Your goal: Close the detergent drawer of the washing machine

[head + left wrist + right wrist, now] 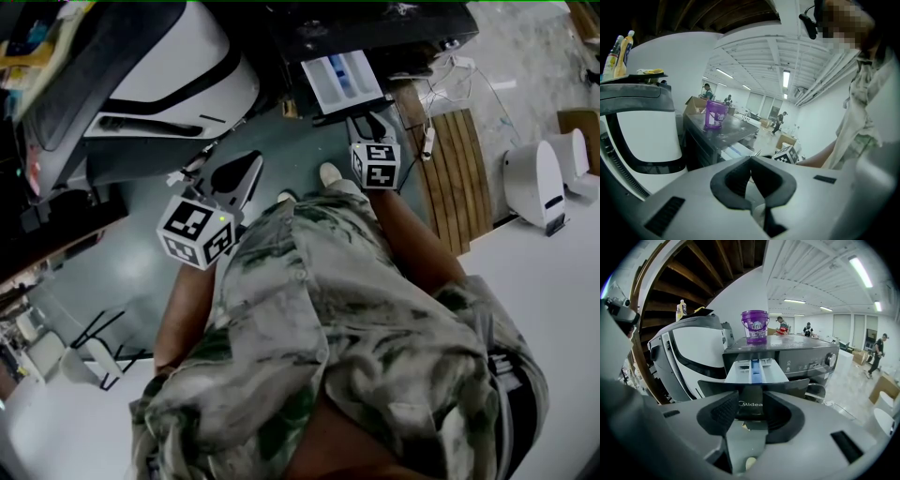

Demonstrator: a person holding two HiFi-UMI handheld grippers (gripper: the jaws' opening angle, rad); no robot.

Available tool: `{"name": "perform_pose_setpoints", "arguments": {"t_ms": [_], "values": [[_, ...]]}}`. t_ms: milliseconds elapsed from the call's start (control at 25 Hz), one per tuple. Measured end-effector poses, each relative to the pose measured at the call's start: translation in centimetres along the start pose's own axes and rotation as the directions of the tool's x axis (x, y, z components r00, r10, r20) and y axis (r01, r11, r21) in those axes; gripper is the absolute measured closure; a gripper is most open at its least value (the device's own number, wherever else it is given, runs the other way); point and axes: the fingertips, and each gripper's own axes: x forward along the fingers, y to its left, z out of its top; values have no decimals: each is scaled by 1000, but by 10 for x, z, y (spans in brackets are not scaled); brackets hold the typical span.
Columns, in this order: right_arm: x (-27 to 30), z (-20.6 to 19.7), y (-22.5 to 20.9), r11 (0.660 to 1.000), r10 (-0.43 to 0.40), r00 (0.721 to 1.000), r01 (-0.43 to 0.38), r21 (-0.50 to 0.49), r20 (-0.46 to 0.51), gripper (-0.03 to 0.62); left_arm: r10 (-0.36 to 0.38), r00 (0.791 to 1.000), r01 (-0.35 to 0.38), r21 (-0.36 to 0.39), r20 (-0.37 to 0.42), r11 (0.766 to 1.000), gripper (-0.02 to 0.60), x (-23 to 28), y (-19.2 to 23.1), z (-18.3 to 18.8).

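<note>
Found detergent drawer (754, 370) pulled out of washing machine (806, 359), slide axis running straight back along the line of the right gripper (751, 413). Read right gripper as wide open, gripping nothing, with the drawer's front panel showing between its pads. Read left gripper (751, 164) as closed, empty, off to the side and farther away. Judged: straight inward push with the right.

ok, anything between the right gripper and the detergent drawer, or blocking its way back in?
Nothing visible. The right gripper, jaws open, faces the detergent drawer head-on with only open space between them. The drawer sticks out of the washing machine; nothing lies across its tray or at the slot.
</note>
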Motion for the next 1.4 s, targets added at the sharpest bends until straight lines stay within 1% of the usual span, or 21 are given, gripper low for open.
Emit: {"name": "perform_pose_setpoints", "arguments": {"t_ms": [120, 320, 640, 960, 1400], "values": [[1, 0, 1, 1000, 4, 1000, -4, 3, -4, 415, 5, 1000, -5, -2, 0, 1000, 558, 2, 2, 1], [6, 6, 0, 1000, 7, 1000, -7, -24, 6, 414, 16, 1000, -16, -6, 2, 1000, 558, 4, 5, 4], [8, 7, -2, 1000, 23, 1000, -23, -9, -5, 425, 35, 999, -35, -9, 8, 999, 558, 5, 5, 6], [14, 13, -2, 999, 45, 999, -45, -4, 4, 424, 56, 998, -56, -15, -2, 998, 558, 3, 2, 2], [23, 21, -5, 998, 70, 997, -70, -5, 18, 428, 87, 996, -86, -23, 0, 996, 558, 6, 2, 5]]}}
